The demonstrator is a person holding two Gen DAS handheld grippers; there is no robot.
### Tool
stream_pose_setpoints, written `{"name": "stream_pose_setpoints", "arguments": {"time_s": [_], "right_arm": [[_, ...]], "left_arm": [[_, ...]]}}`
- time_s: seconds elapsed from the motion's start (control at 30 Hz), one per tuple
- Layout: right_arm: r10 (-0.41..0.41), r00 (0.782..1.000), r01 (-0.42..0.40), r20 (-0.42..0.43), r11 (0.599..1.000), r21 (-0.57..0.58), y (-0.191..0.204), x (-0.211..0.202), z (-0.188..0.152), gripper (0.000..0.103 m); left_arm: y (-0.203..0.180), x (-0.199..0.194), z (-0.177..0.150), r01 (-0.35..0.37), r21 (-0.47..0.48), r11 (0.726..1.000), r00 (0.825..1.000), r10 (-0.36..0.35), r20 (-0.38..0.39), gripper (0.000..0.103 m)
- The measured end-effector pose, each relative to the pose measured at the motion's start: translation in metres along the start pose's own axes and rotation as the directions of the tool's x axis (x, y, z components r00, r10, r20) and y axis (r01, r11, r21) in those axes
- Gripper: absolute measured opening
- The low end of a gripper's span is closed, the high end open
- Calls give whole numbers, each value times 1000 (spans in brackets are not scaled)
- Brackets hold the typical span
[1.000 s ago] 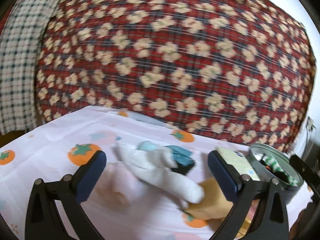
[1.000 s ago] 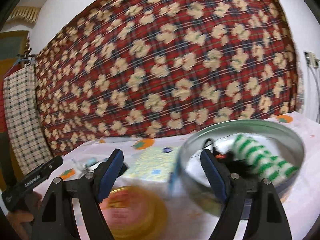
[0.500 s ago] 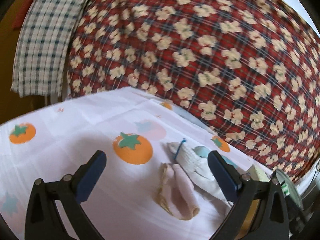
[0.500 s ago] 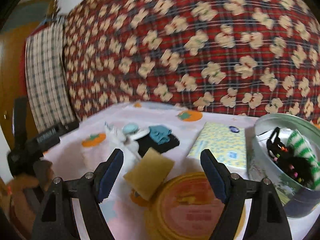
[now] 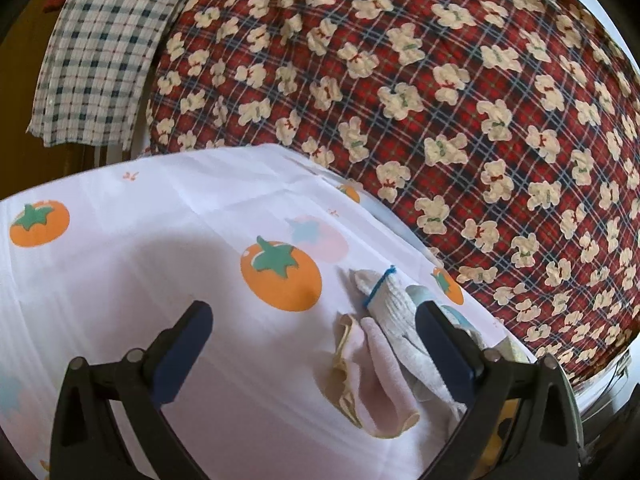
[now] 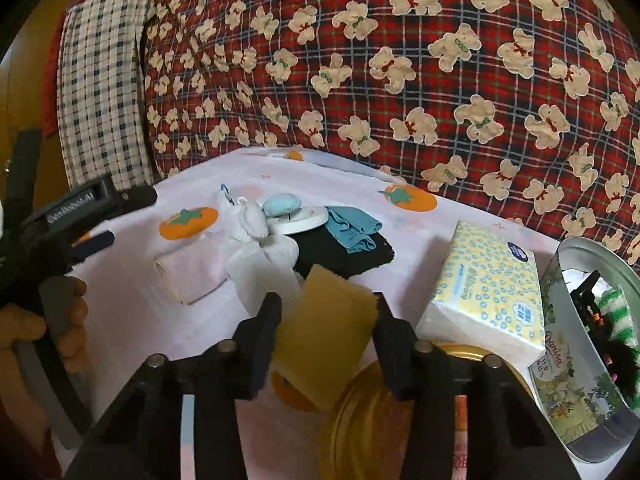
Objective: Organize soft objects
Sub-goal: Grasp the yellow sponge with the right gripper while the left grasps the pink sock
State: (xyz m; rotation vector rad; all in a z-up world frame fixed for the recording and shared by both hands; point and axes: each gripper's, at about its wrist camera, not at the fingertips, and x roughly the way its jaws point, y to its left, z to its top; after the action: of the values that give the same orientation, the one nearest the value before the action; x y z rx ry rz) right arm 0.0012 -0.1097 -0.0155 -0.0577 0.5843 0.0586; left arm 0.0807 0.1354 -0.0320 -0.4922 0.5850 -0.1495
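Note:
In the right wrist view my right gripper [image 6: 326, 312] is shut on a yellow sponge [image 6: 324, 336], its fingers pressing both sides. Behind it lie a white glove [image 6: 260, 248], a folded pink cloth [image 6: 188, 268], a teal cloth [image 6: 352, 226] on a black cloth [image 6: 344, 254], and a pale blue pad [image 6: 282, 205]. A round metal tin [image 6: 576, 396] at right holds a green striped item and a black one. My left gripper [image 5: 314, 340] is open and empty over the tablecloth, with the pink cloth [image 5: 380, 376] and the white glove [image 5: 400, 320] by its right finger.
A yellow tissue pack [image 6: 486, 292] lies beside the tin. A gold tin lid [image 6: 384, 420] lies under my right gripper. A red plaid bear blanket [image 6: 400, 60] rises behind the table. A checked cloth [image 5: 100, 48] hangs at the left.
My right gripper has swung left from the tin and closed on the yellow sponge. My left gripper has turned left, away from the pile of cloths.

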Motion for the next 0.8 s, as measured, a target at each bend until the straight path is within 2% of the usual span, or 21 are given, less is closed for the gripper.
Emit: {"name": "stream_pose_setpoints", "arguments": {"time_s": [0.13, 0.2, 0.27, 0.33, 0.43, 0.53, 0.63, 0.73, 0.8], "right_arm": [[84, 989, -88, 120, 996, 25, -5, -22, -1, 42], [103, 972, -113, 211, 993, 36, -7, -41, 1, 42], [93, 945, -116, 315, 992, 55, -11, -62, 1, 42], [83, 928, -119, 363, 990, 78, -16, -71, 1, 42], [44, 921, -98, 386, 988, 121, -26, -76, 3, 42], [30, 925, -99, 380, 982, 164, -37, -76, 6, 42], [24, 928, -105, 372, 974, 199, -45, -76, 6, 42], [19, 929, -102, 370, 974, 204, -48, -79, 5, 42], [19, 927, -103, 374, 973, 204, -48, -79, 6, 42]], "left_arm": [[5, 4, -1, -8, -27, 1000, 1000, 7, -23, 103], [5, 5, -1, -6, -29, 1000, 1000, 5, -29, 103], [5, 5, -1, 0, -29, 1000, 999, -1, -32, 103], [5, 5, -1, 8, -26, 1000, 999, -9, -34, 102], [-2, 6, -3, 26, 18, 999, 997, -25, -69, 101], [-19, 11, -7, 21, 121, 992, 990, -5, -138, 96], [-40, 20, -15, -10, 255, 967, 975, 66, -211, 87], [-54, 29, -24, 7, 332, 943, 961, 85, -261, 82], [-64, 37, -30, 3, 384, 923, 951, 117, -288, 65]]}}
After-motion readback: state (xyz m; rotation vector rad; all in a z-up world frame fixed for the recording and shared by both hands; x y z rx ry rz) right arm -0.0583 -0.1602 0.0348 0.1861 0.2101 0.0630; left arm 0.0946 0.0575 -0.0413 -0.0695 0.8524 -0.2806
